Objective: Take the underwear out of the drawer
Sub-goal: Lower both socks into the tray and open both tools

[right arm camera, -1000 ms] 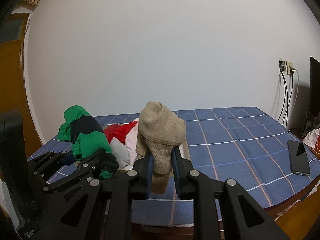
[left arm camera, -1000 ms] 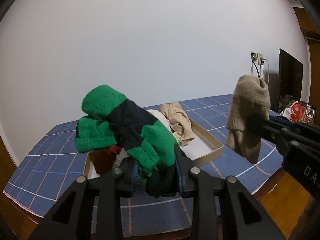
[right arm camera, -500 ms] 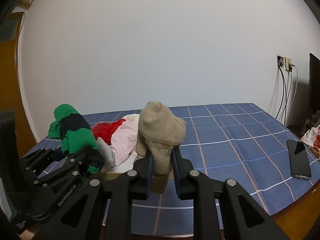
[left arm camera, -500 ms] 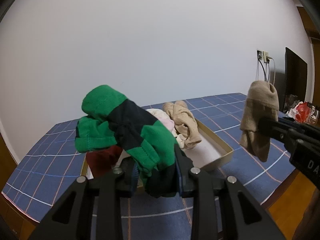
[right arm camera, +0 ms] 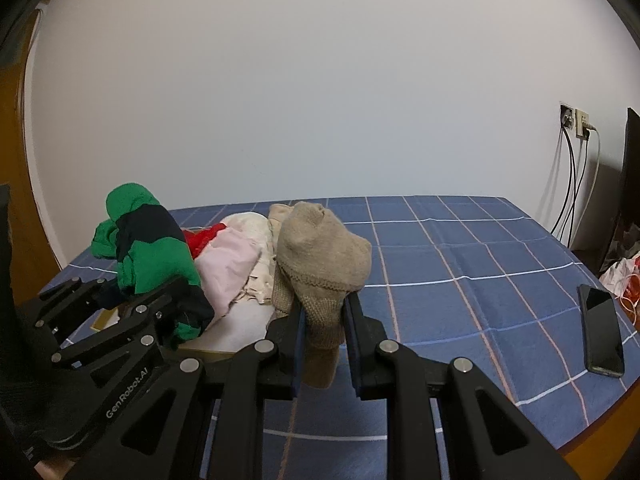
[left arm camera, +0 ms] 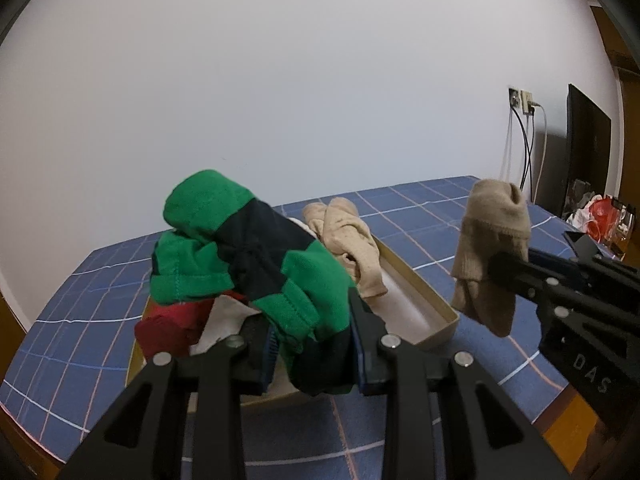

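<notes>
Low wrist views (shared drawer [left arm camera: 436,312])

Left gripper [left arm camera: 314,350] angled slightly downward, jaws clamped on green-and-navy garment [left arm camera: 256,256] bunched between and above them, right gripper [right arm camera: 322,342] alongside, jaws pinched on beige knit piece [right arm camera: 320,256]

A blue checked bed [right arm camera: 460,248] carries a shallow drawer [left arm camera: 420,300] and a phone [right arm camera: 602,334].

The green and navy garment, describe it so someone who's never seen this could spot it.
Start at the blue checked table and the shallow drawer on it. Above the drawer's near end, the left gripper holds up the green and navy garment, the only striped piece there.
</notes>
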